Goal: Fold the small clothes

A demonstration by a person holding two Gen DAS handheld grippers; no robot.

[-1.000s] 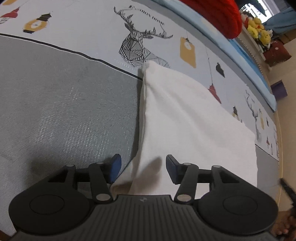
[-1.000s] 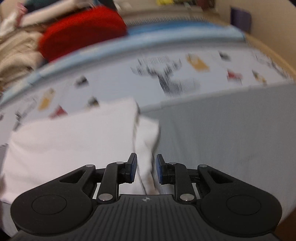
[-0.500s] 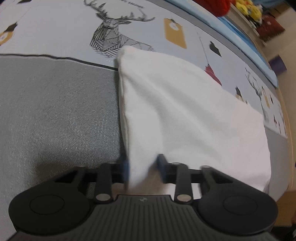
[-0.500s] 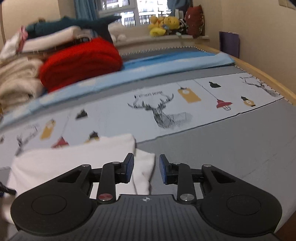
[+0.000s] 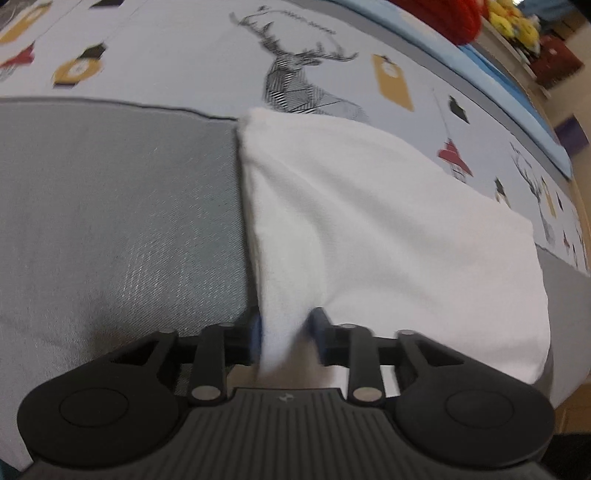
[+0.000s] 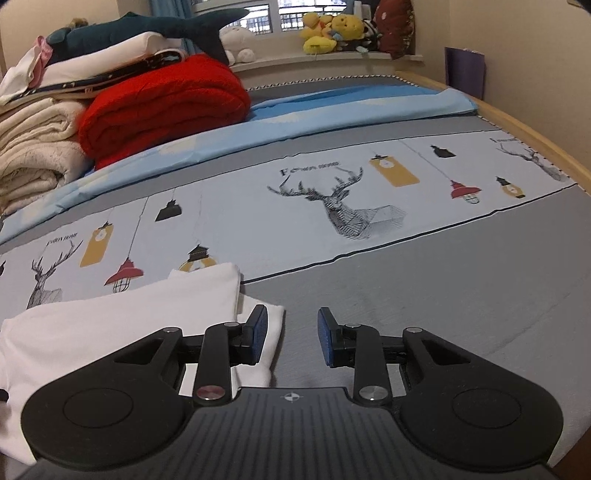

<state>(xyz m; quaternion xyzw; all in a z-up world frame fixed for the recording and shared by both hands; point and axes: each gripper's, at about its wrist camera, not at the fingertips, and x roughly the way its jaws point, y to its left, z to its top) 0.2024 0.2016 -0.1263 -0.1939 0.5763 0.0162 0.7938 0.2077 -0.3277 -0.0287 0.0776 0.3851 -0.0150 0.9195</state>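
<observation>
A white folded garment [image 5: 388, 225] lies on the bed, across the grey band and the deer-print band of the sheet. My left gripper [image 5: 284, 332] is shut on the garment's near left corner, and the cloth rises into a ridge between the fingers. In the right wrist view the same garment [image 6: 122, 325] lies at the lower left. My right gripper [image 6: 291, 336] is open and empty, its left finger over the garment's right edge and its right finger over bare grey sheet.
A red folded blanket [image 6: 166, 99] and a stack of cream and white clothes [image 6: 33, 144] sit at the back left of the bed. Plush toys [image 6: 332, 31] line the windowsill. The wooden bed edge [image 6: 532, 133] runs along the right.
My left gripper closed on the garment's near corner and is lifting it. My right gripper let go of the garment's edge, opened and pulled back a little.
</observation>
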